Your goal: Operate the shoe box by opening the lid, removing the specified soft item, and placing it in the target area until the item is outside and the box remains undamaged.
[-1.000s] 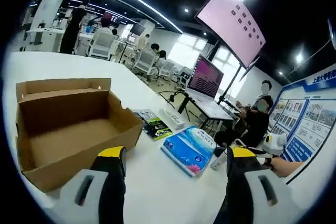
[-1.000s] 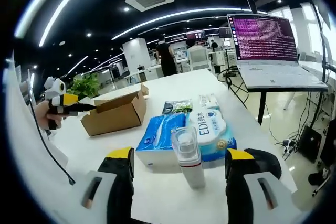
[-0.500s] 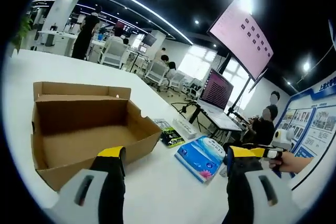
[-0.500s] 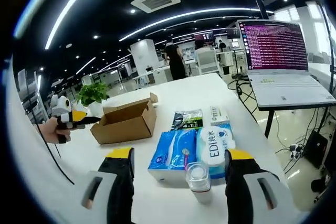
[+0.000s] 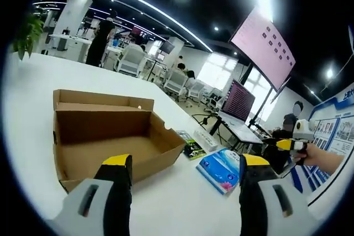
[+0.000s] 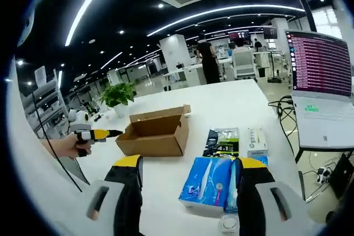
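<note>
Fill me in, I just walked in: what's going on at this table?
A person holds a two-jaw gripper in each hand above a white table. The brown cardboard shoe box sits open and looks empty. A blue soft tissue pack lies outside it on the table, next to a dark green packet. The left gripper and right gripper are both open, holding nothing.

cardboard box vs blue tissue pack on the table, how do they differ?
The cardboard box is brown, rigid, open-topped and looks empty; the blue tissue pack is a soft, printed, closed wrapper. The box is clearly larger and taller; the pack lies flat. Both rest on the white table, apart from each other.
</note>
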Demonstrator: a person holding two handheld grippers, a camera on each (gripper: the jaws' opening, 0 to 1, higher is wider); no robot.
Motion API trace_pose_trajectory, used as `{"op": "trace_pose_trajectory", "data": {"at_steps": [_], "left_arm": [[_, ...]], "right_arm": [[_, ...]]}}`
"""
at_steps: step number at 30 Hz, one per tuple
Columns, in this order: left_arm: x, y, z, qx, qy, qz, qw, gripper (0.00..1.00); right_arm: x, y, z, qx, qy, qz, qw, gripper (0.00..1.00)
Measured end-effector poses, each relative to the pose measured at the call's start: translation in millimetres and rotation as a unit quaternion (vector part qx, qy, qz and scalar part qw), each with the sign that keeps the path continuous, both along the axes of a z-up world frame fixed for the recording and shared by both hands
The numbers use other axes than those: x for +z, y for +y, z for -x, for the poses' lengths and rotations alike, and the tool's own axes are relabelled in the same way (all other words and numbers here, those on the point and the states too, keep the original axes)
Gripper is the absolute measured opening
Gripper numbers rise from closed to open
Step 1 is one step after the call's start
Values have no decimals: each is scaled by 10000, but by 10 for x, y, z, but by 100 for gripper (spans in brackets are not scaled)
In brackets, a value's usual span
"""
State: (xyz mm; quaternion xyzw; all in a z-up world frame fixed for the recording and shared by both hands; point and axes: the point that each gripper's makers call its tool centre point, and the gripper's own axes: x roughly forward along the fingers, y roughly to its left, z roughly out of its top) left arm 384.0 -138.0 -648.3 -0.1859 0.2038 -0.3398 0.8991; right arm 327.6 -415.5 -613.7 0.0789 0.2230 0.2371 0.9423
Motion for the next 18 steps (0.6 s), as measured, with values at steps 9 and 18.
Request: {"op": "trace_pose_trajectory", "data": {"at_steps": [9,18], "left_arm": [[132,370,-83,611,-29,-72,9981,81],[209,605,-250,937,-99,-223,9953,80]], "right_arm": [[326,429,-264,762,281,-495,9955,68],[465,575,-654,968,282,-329,9944,68]]}}
